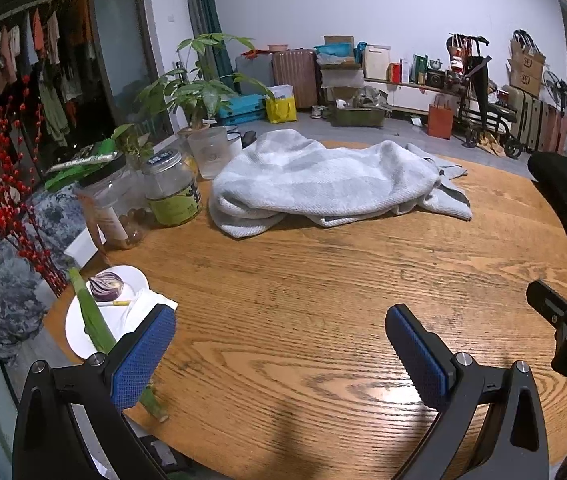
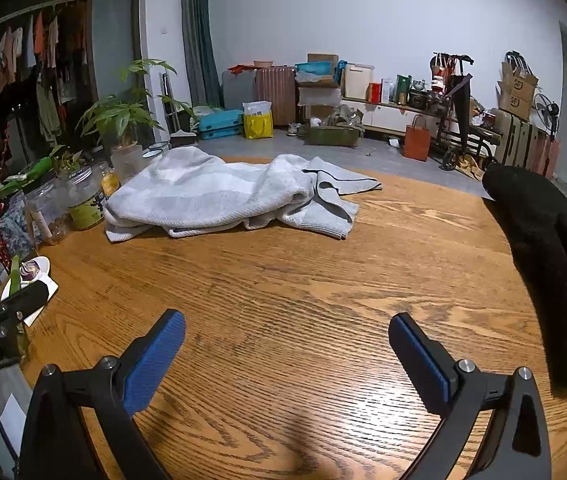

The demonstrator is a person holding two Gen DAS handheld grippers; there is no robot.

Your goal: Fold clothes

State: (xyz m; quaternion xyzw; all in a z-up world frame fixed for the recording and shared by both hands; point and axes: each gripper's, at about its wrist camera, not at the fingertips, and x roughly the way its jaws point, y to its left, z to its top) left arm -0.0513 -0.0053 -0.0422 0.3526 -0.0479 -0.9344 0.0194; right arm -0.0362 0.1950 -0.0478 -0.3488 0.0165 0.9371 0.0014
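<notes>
Pale grey knit, the crumpled garment is lying at the tabletop's far side beside the jars in the left wrist view, while the left tongs are hovering wide open and empty. In the right wrist view the right tongs, equally spread and empty, are facing bare wood before the garment; it is probably soft, light and floppy, its loose right hem offering the easiest hold, well clear of the clutter.

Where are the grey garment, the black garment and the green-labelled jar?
grey garment point(image 1: 323, 180), left wrist view, middle of the crumpled heap.
black garment point(image 2: 543, 248), right wrist view, its broad dark surface.
green-labelled jar point(image 1: 171, 190), left wrist view, glass above the label.
</notes>
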